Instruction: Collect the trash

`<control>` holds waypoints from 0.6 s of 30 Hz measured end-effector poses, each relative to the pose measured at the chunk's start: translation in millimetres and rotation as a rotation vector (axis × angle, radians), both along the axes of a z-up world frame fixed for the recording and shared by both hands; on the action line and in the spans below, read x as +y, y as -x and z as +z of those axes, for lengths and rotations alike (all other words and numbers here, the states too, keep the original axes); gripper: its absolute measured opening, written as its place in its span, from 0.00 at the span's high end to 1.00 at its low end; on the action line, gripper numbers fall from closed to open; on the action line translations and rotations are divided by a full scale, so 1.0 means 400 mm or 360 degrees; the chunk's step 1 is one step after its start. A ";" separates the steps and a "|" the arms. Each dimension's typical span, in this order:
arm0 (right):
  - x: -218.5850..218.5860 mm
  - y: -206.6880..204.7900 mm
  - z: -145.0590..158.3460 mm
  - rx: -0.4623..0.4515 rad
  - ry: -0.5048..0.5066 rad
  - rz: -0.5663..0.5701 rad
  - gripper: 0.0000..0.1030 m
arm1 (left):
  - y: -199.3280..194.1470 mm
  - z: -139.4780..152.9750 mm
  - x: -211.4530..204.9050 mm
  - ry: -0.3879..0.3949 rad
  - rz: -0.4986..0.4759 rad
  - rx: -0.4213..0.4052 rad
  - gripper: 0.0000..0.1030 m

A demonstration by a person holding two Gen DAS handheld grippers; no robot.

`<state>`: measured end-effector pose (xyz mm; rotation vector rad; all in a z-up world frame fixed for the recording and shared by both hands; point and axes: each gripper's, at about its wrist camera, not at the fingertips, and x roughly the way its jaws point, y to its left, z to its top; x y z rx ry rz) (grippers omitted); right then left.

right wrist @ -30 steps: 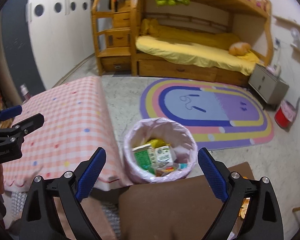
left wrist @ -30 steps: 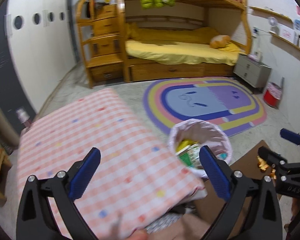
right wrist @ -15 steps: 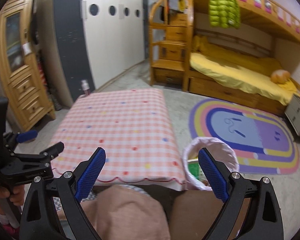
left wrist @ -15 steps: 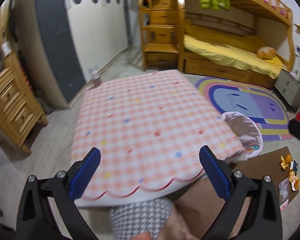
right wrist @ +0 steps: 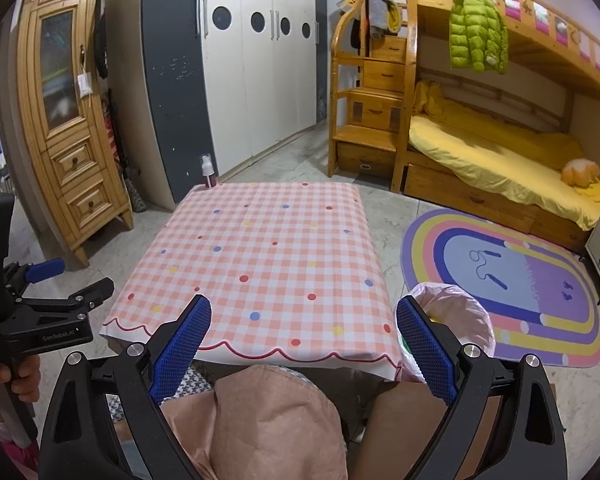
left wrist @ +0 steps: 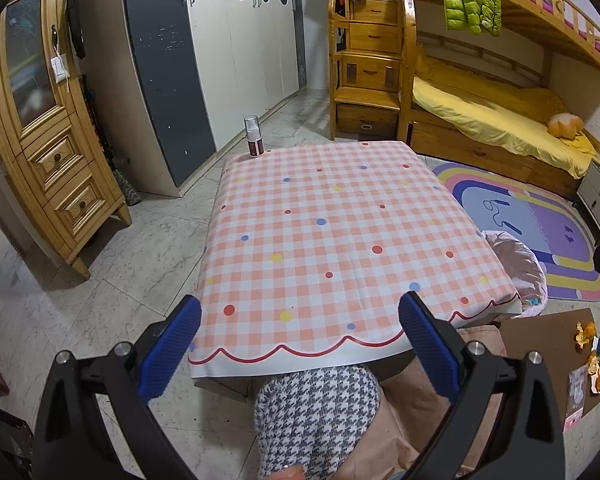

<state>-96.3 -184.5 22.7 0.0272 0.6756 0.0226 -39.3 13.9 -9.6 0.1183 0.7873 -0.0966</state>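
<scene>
Showing both tools idle above the person's lap. The left gripper (left wrist: 300,322) stands with its jaws wide and nothing between them; the right gripper (right wrist: 303,330) is likewise spread wide and empty. In the right wrist view the left tool appears at 9 o'clock, held in a hand (right wrist: 8,380).

Beyond the fingertips lies the bench (left wrist: 340,232), draped in a pink checked cloth with coloured dots; its top carries only a small spray bottle (left wrist: 253,136) on the far corner, at 11 o'clock in the left wrist view.

The task's things sit off to the side. The bin (right wrist: 456,320), lined with a pale pink bag, stands on the floor just beside the bench's near corner, at 3 o'clock from the right gripper and touching neither tool. Remaining trash, orange peel scraps (left wrist: 584,332) and a pink wrapper (left wrist: 574,400), lies on a brown board (left wrist: 540,344) at 4 o'clock in the left wrist view, well apart from the left gripper.

Judged step: between pickups, with some litter outstanding. The next move calls for swinging a gripper toward the board, lowering onto a scrap, and closing gently, since peel is thin and light.
</scene>
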 end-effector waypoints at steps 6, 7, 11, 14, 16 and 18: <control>-0.008 -0.006 -0.008 0.0012 -0.0010 -0.0009 0.10 | 0.000 0.002 0.000 0.0003 0.0001 -0.0008 0.07; -0.006 -0.004 -0.008 0.0012 -0.0006 -0.0011 0.10 | 0.000 0.001 0.000 0.0005 0.0000 -0.0007 0.07; -0.009 -0.001 -0.013 0.0013 -0.0003 -0.0033 0.10 | -0.002 -0.001 -0.001 0.0010 -0.0002 -0.0002 0.07; -0.010 -0.003 -0.015 0.0019 0.0001 -0.0041 0.10 | -0.002 -0.001 -0.002 0.0014 -0.0001 -0.0002 0.07; -0.010 -0.004 -0.016 0.0022 0.0000 -0.0043 0.10 | -0.003 -0.003 -0.003 0.0012 -0.0002 -0.0002 0.07; -0.010 -0.002 -0.017 0.0021 0.0000 -0.0044 0.10 | -0.004 -0.003 -0.004 0.0013 -0.0003 0.0000 0.07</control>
